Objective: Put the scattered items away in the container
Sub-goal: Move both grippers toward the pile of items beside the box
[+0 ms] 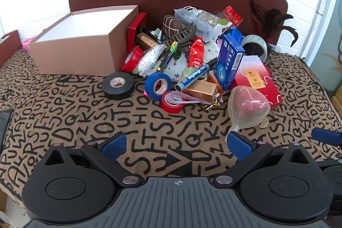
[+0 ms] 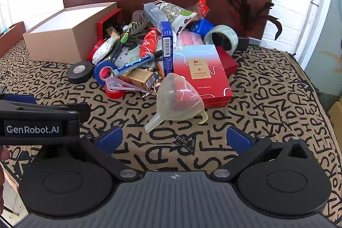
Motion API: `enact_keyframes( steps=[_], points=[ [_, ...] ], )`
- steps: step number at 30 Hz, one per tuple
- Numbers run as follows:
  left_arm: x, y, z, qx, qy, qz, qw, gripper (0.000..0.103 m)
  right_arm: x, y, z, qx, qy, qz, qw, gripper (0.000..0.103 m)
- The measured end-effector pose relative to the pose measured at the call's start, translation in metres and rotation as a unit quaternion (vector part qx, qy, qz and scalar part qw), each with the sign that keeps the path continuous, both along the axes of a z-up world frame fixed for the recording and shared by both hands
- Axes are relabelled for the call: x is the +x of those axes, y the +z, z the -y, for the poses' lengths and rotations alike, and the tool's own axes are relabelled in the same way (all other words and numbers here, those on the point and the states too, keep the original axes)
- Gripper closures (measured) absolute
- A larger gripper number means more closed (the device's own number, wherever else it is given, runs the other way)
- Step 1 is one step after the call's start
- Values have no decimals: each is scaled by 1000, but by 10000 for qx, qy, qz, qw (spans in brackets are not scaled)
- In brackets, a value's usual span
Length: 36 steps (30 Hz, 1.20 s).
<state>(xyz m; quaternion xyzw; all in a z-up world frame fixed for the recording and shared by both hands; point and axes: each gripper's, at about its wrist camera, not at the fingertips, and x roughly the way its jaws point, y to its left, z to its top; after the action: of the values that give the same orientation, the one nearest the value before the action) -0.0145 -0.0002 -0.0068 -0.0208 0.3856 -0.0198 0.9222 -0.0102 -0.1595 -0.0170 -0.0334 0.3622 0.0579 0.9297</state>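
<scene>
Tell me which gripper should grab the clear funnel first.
Probably the right gripper: open and empty, with the funnel straight ahead between its fingers. For the left gripper, also open, the funnel sits off toward its right finger.

box inside: the open tan cardboard box (image 1: 79, 52) shows only its walls, so its bottom is hidden.
pile: the red roll of tape (image 1: 132, 58) is half hidden by a bag.
label: writing on the blue carton (image 2: 167, 46) is too small.
</scene>
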Motion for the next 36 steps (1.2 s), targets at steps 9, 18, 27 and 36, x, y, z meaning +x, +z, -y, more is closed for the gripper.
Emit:
enact_keyframes(
  steps=[9,18,27,36],
  points=[
    [1,-2,-2,19,30,-30,10000,0,1,2,-1,0,15,5,10000,0],
    [3,-5,-3,16,28,-81,10000,0,4,-3,-2,20,-5,-71,10000,0],
    [5,-8,-5,13,20,-123,9999,0,6,-6,-4,10,24,-123,9999,0],
    [11,-13,-6,7,52,-208,9998,0,13,-10,-6,-10,29,-222,9997,0]
  ],
)
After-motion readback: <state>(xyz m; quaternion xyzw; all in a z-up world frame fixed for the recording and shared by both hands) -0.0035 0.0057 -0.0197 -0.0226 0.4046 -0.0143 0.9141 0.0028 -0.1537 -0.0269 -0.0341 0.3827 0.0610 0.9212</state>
